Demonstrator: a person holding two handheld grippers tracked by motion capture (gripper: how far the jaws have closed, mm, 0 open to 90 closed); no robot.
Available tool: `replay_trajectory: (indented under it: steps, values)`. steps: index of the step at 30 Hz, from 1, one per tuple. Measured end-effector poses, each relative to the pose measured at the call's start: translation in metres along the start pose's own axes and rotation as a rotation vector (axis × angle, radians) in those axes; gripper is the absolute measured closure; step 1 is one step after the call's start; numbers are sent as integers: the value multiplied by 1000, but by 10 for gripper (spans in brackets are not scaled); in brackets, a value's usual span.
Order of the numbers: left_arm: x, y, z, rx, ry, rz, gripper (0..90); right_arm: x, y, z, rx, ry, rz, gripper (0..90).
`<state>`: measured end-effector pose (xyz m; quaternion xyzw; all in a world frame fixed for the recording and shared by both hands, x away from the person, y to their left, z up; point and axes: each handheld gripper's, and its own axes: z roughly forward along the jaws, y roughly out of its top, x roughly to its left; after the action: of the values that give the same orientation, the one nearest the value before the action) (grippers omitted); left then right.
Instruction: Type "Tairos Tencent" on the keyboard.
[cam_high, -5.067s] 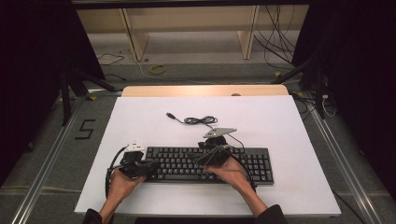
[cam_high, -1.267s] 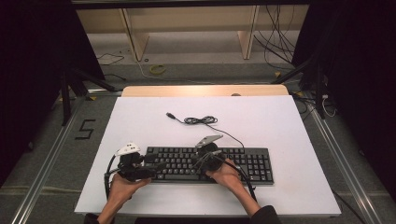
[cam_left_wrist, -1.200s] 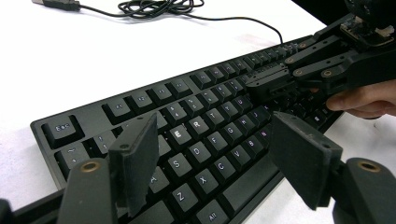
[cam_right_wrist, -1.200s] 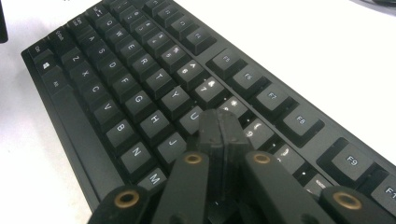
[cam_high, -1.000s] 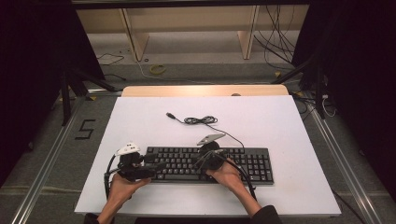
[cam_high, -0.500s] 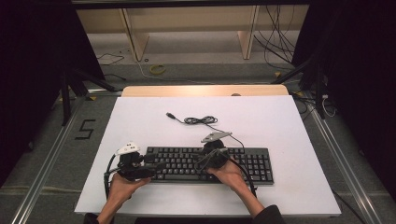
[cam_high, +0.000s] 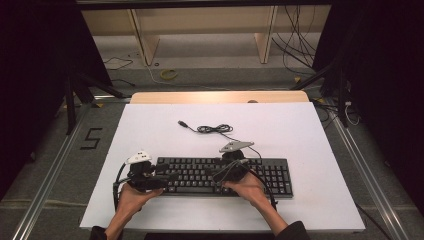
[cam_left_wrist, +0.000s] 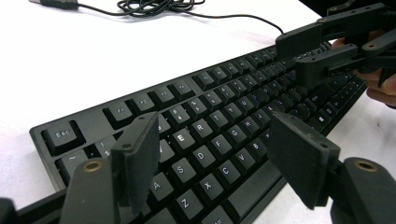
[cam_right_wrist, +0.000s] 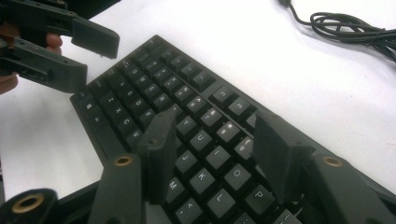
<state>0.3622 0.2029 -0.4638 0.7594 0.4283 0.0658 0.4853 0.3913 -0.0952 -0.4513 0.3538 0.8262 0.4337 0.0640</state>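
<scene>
Keyboard (cam_high: 220, 176) lies flat near the front edge of the white table (cam_high: 310, 130), its cable (cam_high: 215, 129) coiled on the table behind it. Our left gripper (cam_left_wrist: 215, 172) hovers over the keyboard's left end with jaws apart and nothing between them. Our right gripper (cam_right_wrist: 212, 154) sits above the middle keys; its jaws have just been opening and stand apart, holding nothing.

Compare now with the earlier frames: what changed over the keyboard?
The right hand-held gripper edged slightly away from the person and its jaws have just been opening, nothing between them, above the keyboard. The left hand-held gripper, keyboard and its cable stayed put.
</scene>
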Motion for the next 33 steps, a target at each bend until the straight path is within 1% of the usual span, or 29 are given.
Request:
replay_trajectory:
  steps: [2, 8, 11, 12, 14, 19, 22, 27, 33]
  values:
    - [0, 1, 1, 1, 0, -1, 345, 0, -1, -2, -4, 1, 8, 469]
    - [2, 4, 4, 19, 2, -12, 360, 0, -4, -6, -15, 7, 8, 425]
    - [3, 6, 8, 40, -3, -10, 367, 0, -6, -8, -25, 11, 10, 419]
    - [3, 7, 9, 48, -4, -9, 374, 0, -6, -9, -25, 15, 15, 414]
    - [2, 9, 12, 62, -7, -2, 394, 0, -7, -11, -28, 15, 12, 407]
    - [1, 13, 19, 94, -14, 17, 484, 0, -9, -16, -44, 18, 7, 388]
    - [-1, 14, 24, 122, -8, 36, 559, -1, -11, -19, -54, 19, 10, 378]
    - [-4, 20, 32, 158, -3, 55, 668, -2, -15, -22, -53, 20, 15, 372]
    - [-6, 23, 42, 201, 11, 75, 765, -2, -18, -25, -55, 18, 17, 372]
